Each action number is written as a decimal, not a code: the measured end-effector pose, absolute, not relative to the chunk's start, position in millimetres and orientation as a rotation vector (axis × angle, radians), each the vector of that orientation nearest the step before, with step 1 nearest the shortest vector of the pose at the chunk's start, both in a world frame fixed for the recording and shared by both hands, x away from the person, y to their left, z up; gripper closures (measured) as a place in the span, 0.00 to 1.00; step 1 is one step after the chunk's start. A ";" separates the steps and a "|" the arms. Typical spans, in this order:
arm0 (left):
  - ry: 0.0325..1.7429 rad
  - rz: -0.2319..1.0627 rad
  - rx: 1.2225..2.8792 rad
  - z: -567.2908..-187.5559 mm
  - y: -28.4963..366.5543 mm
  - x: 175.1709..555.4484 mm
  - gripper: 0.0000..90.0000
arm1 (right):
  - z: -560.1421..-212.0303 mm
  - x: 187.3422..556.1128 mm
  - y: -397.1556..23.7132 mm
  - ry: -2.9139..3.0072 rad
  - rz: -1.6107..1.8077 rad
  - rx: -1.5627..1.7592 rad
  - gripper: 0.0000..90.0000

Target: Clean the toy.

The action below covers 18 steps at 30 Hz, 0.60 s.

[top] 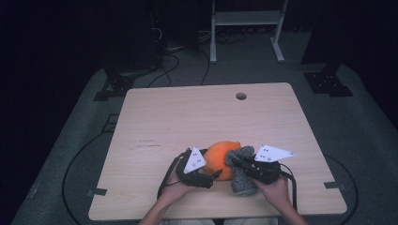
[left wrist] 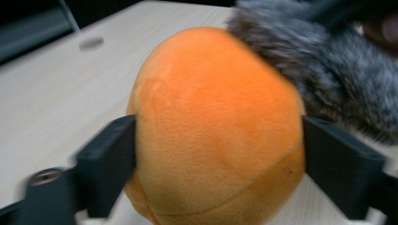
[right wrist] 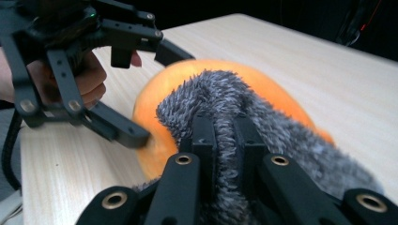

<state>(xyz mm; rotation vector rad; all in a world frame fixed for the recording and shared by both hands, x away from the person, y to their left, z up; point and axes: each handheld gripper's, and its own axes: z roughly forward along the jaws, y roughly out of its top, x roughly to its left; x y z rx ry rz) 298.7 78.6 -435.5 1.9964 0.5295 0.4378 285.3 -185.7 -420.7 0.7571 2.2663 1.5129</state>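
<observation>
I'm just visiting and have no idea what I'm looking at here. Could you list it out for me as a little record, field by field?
Setting: light wooden table with a round hole near its far edge
Who: a person, a gripper in each hand
Orange plush ball: on the table near the person
Grey furry plush: lies against the ball's right side
Left gripper: jaws either side of the ball, touching it
Right gripper: jaws pinched on a fold of the grey plush
Room: dark, cables on the floor beyond the table
</observation>
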 end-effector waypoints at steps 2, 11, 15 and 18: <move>0.585 0.394 1.986 -436.9 81.8 304.0 0.11 | -422.3 286.4 -187.0 2.275 1.511 0.775 0.90; 0.593 0.494 1.961 -433.1 85.2 301.9 0.33 | -414.3 284.1 -191.3 2.241 1.466 0.783 0.90; 0.418 0.559 2.008 -429.2 64.8 282.8 0.31 | -397.0 271.5 -175.4 2.230 1.533 0.644 0.90; 0.401 0.530 2.028 -430.9 62.5 281.8 0.16 | -408.2 276.3 -176.4 2.270 1.490 0.666 0.90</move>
